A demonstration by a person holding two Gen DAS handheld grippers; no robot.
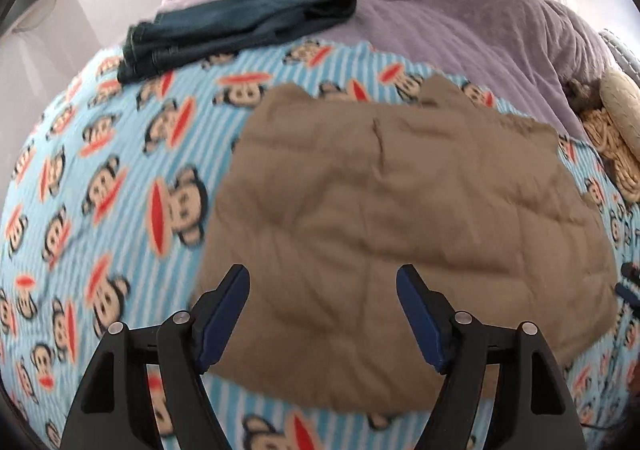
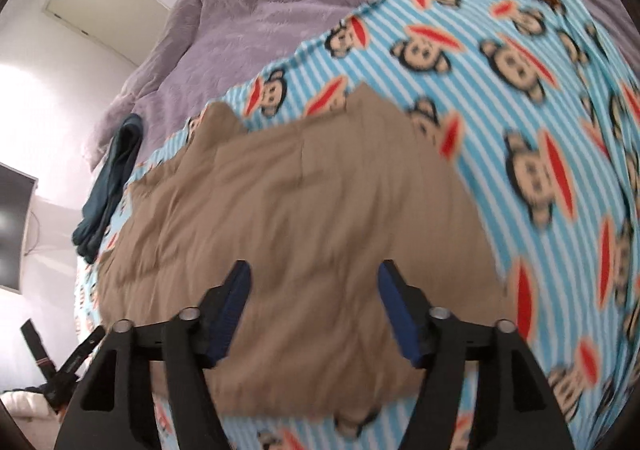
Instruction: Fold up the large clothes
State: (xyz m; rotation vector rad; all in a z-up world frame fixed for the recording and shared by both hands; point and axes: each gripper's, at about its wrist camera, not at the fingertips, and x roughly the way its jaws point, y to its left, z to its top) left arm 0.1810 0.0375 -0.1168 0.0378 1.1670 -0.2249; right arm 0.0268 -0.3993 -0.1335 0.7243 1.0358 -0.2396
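Note:
A tan garment lies folded into a rough rectangle on a blue striped blanket with a monkey print. It also shows in the right wrist view. My left gripper is open and empty, hovering above the garment's near part. My right gripper is open and empty too, above the garment's near edge. Both views are blurred by motion.
Dark teal folded jeans lie at the back left of the bed, seen in the right wrist view too. A purple duvet covers the far side. A knitted beige cushion sits at the right. A wall screen hangs at left.

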